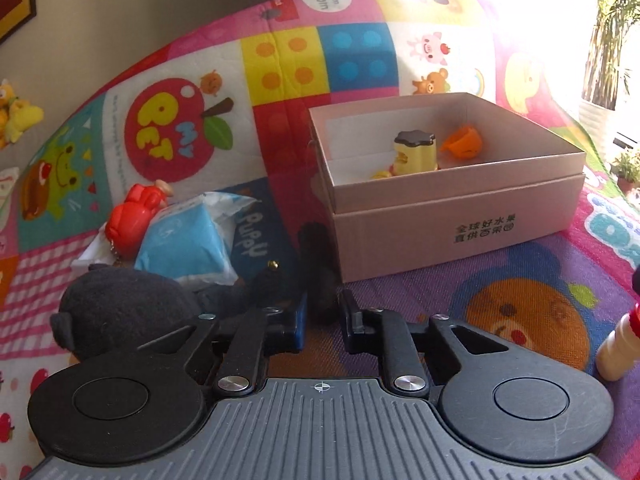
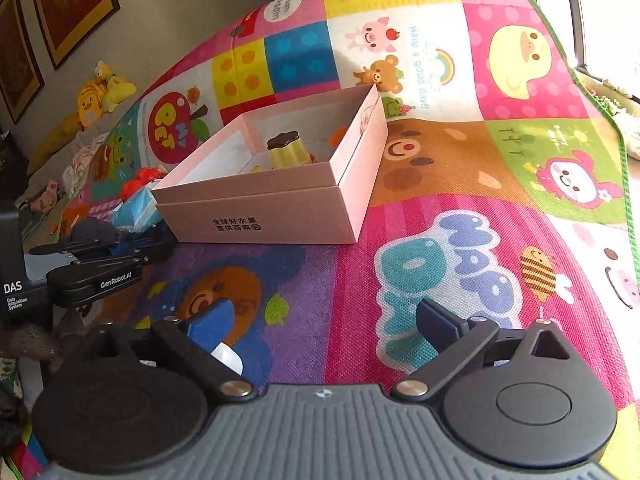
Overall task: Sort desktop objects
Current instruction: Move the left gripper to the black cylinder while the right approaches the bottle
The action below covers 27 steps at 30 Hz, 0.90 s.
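My left gripper point(image 1: 323, 304) is shut on a dark fuzzy limb of the black plush toy point(image 1: 120, 308), which lies on the play mat at lower left. Behind it lie a blue packet point(image 1: 188, 240) and a red toy figure point(image 1: 136, 212). The open pink cardboard box point(image 1: 440, 196) stands to the right and holds a yellow toy with a black cap point(image 1: 416, 152) and an orange piece point(image 1: 462, 142). My right gripper point(image 2: 326, 326) stands open over the mat with nothing between its pads. A cream and red toy point(image 1: 618, 344) lies by its left finger.
The colourful play mat point(image 2: 480, 160) stretches wide to the right of the box point(image 2: 280, 200). Yellow plush toys point(image 2: 100, 96) lie against the wall at the back left. The left gripper point(image 2: 160, 240) shows at the box's near left corner. Bright window light washes out the far right.
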### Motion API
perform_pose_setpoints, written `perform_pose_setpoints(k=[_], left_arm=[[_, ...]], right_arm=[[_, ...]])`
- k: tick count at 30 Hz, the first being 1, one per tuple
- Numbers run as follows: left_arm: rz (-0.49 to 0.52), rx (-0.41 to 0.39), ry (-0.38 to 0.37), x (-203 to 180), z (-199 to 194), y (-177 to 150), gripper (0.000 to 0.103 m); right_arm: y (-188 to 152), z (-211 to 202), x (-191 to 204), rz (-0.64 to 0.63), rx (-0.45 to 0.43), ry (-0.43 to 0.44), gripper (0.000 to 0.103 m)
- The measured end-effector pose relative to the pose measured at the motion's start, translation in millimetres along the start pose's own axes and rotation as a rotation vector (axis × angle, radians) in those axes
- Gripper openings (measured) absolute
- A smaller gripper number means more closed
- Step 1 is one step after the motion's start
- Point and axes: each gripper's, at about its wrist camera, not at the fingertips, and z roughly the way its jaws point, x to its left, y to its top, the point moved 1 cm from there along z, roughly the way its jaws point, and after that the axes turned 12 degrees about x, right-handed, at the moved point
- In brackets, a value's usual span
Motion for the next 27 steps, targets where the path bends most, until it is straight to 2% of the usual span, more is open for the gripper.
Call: perform_pose_setpoints(k=[3,6,8,11,14,16,17,23,25,27], left_arm=[[0.022,0.014,-0.05,2,-23,-19,0.021],[0.042,0.039,-0.144,2,-46,-39,0.02],[0.05,0.051,-0.199,2,-59,-52,0.02],[0.049,0.054,-0.22,3,-68,-65,0.022],[0.027,0.05,-0.206,8,-68,-69,0.031],[0.009,0.046,-0.192,13,-67,-70,0.037],[0.006,0.04,-0.178,16,-66,-70,0.042],[-0.02,0.039,-0.109,33,-58,-68,0.056],[-0.025,0.034,-0.069,39,-57,-67,0.058],[-0.027,0.031,-0.008,46,-56,-67,0.06]], right_arm=[[19,-11,6,-0.032,-0.048,-0.048,0.096],[47,-12,13,-0.056,-0.07,-0.096,0.077],[64,-4,18,-0.074,-0.071,-0.117,0.057],[87,20,29,-0.098,-0.052,-0.167,0.05],[101,49,47,-0.148,-0.012,-0.243,0.043],[104,62,57,-0.179,-0.024,-0.318,0.043],[105,65,60,-0.192,-0.035,-0.326,0.042],[115,80,79,-0.275,-0.048,-0.295,0.037],[116,78,83,-0.294,-0.056,-0.307,0.037],[113,62,82,-0.285,-0.083,-0.273,0.038]])
